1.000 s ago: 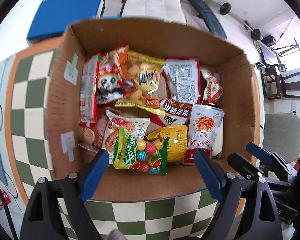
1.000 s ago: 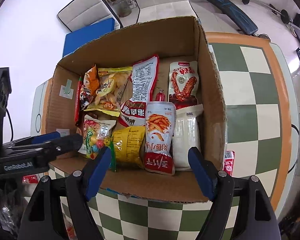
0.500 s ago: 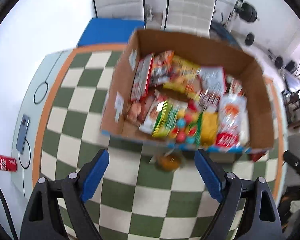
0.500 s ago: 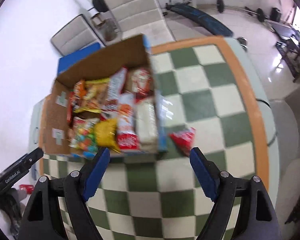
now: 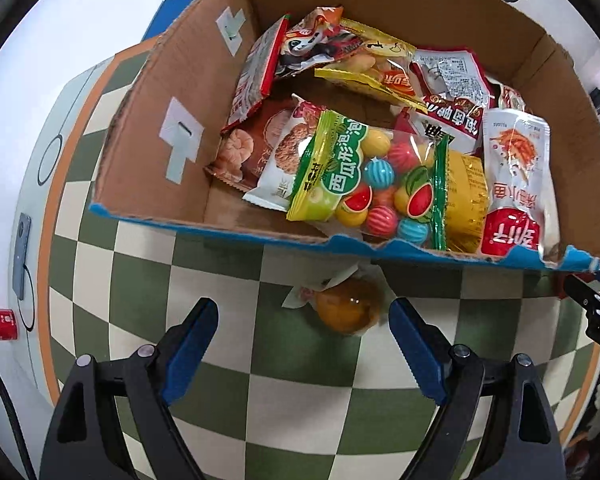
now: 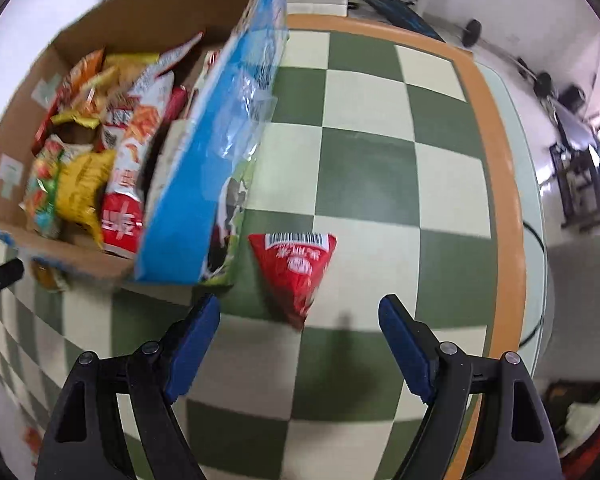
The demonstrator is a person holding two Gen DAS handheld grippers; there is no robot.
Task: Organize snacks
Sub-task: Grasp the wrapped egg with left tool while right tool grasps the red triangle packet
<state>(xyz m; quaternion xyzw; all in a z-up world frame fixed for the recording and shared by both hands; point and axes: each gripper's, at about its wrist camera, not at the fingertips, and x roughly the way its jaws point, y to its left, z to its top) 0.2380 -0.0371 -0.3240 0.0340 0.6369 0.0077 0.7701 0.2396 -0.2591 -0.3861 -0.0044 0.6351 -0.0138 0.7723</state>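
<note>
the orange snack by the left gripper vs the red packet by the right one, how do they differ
The orange snack is rounded and plump in clear wrapping; the red packet is a flat triangle with a barcode strip. The orange snack lies right against the cardboard box, at its front wall; the red packet lies beside the box's side wall. Both rest on the checkered table, outside the box, ahead of open grippers.

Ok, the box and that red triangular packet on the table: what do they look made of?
Box: corrugated cardboard, plain matte brown inside, printed blue outside; its near edge is torn and ragged. Red triangular packet: probably thin plastic film, slightly glossy, with printed lettering and a barcode along one edge, though the picture is blurred.
</note>
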